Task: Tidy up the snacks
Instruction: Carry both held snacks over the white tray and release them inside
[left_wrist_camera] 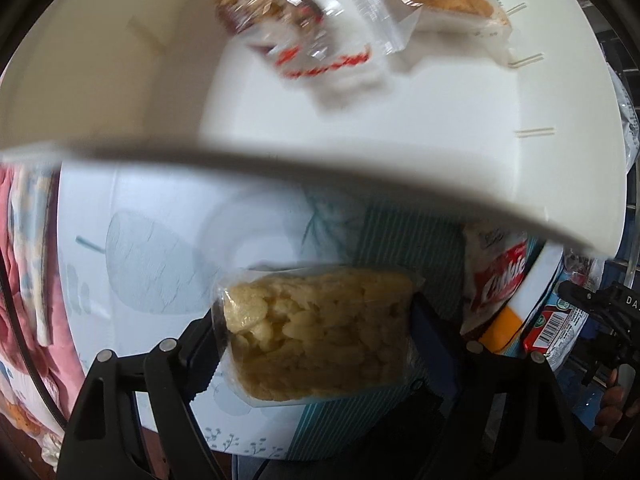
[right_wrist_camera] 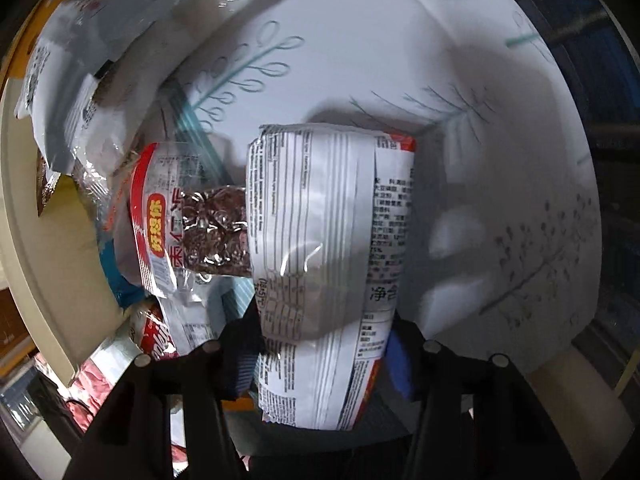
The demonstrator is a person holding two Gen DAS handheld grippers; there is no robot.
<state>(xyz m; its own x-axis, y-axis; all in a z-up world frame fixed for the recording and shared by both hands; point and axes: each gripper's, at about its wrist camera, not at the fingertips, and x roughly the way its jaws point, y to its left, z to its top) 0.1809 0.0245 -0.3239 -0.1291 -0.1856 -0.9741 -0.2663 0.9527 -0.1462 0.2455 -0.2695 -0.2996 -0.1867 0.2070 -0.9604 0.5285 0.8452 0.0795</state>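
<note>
A home, it seems: a table under a leaf-print cloth (left_wrist_camera: pixel 132 248), a pink floral fabric (left_wrist_camera: pixel 24 280) at nine o'clock, a white bin (left_wrist_camera: pixel 400 184) and loose snack packets (right_wrist_camera: pixel 160 216).

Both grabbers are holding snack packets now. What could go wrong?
The left gripper pinches a clear rice cracker pack across its middle; squeezing harder might crumble it. The right gripper holds a slippery white packet that could slide out. The bin rim sits close above the cracker pack and might snag it.
</note>
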